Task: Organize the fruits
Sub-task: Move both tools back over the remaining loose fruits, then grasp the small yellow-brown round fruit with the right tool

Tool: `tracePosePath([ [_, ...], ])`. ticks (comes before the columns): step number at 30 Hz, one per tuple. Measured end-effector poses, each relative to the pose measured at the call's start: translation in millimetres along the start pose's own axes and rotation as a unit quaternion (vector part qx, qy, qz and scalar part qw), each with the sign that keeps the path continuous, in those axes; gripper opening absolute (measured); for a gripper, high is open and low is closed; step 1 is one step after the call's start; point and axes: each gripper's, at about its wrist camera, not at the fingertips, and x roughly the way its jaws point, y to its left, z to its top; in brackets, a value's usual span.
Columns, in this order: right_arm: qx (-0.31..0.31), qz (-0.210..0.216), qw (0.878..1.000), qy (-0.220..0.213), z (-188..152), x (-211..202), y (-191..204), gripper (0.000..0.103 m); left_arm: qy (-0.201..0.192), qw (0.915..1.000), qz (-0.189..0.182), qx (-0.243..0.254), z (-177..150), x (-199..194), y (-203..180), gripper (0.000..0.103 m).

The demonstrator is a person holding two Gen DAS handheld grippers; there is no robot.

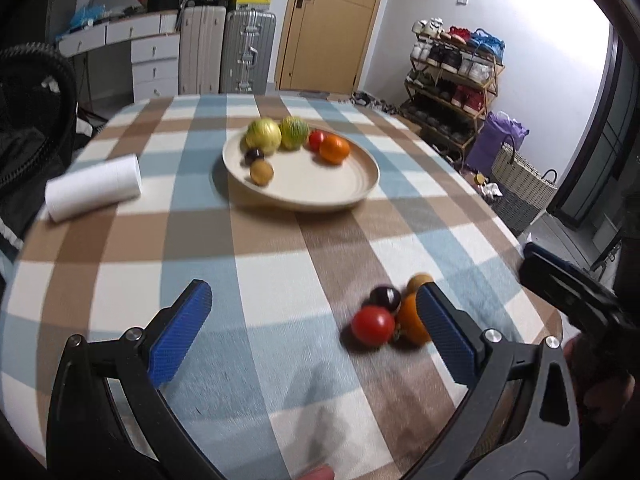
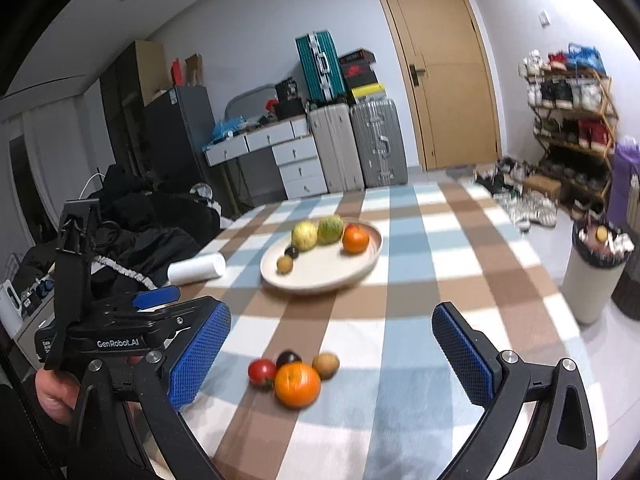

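A cream plate (image 1: 320,184) (image 2: 320,272) on the checked tablecloth holds two yellow-green melons, an orange, a tomato, a dark plum and a brown kiwi. Loose on the cloth lie a tomato (image 1: 372,325) (image 2: 262,371), an orange (image 1: 410,320) (image 2: 297,384), a dark plum (image 1: 386,298) (image 2: 289,358) and a kiwi (image 1: 420,280) (image 2: 326,365). My left gripper (image 1: 316,328) is open and empty, its right finger just in front of the loose orange. My right gripper (image 2: 332,356) is open and empty, with the loose fruits between its fingers, a little ahead.
A white paper roll (image 1: 94,188) (image 2: 197,268) lies left of the plate. The table's right edge drops to the floor, where a bin (image 2: 596,272) and baskets (image 1: 520,184) stand. Dark clothes (image 2: 140,220) pile up at the left.
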Motion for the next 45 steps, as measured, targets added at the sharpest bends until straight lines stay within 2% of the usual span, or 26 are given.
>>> tracePosePath([
  [3, 0.019, -0.001, 1.000, 0.025, -8.6, 11.7, -5.4, 0.103, 0.016, 0.9999, -0.004, -0.004, -8.8, 6.2, 1.2, 0.102],
  [7, 0.066, -0.011, 0.994, 0.081, -17.7, 38.0, -17.7, 0.103, 0.027, 0.9996, -0.009, -0.009, -15.1, 12.5, 5.1, 0.102],
  [11, 0.121, 0.020, 0.986, 0.112, -22.3, 58.9, -31.6, 0.100, 0.035, 0.9991, -0.011, -0.019, -16.7, 19.5, 11.3, 0.102],
  [13, 0.139, 0.025, 0.982, 0.127, -23.5, 69.3, -36.6, 0.089, 0.038, 0.9990, -0.013, -0.021, -15.9, 23.0, 13.8, 0.102],
  [16, 0.155, 0.030, 0.976, 0.147, -25.7, 81.1, -39.8, 0.083, 0.042, 0.9987, -0.015, -0.025, -14.4, 26.3, 15.9, 0.102],
  [26, 0.162, 0.044, 0.971, 0.170, -24.7, 99.0, -34.8, 0.062, 0.049, 0.9976, -0.036, -0.034, -12.5, 33.9, 17.1, 0.102],
  [28, 0.164, 0.048, 0.970, 0.174, -23.9, 101.0, -34.2, 0.054, 0.051, 0.9974, -0.036, -0.035, -12.5, 35.4, 16.5, 0.102],
  [45, 0.158, 0.074, 0.967, 0.187, -26.5, 106.9, -29.6, 0.024, 0.062, 0.9957, -0.055, -0.041, -13.5, 42.0, 15.1, 0.102],
])
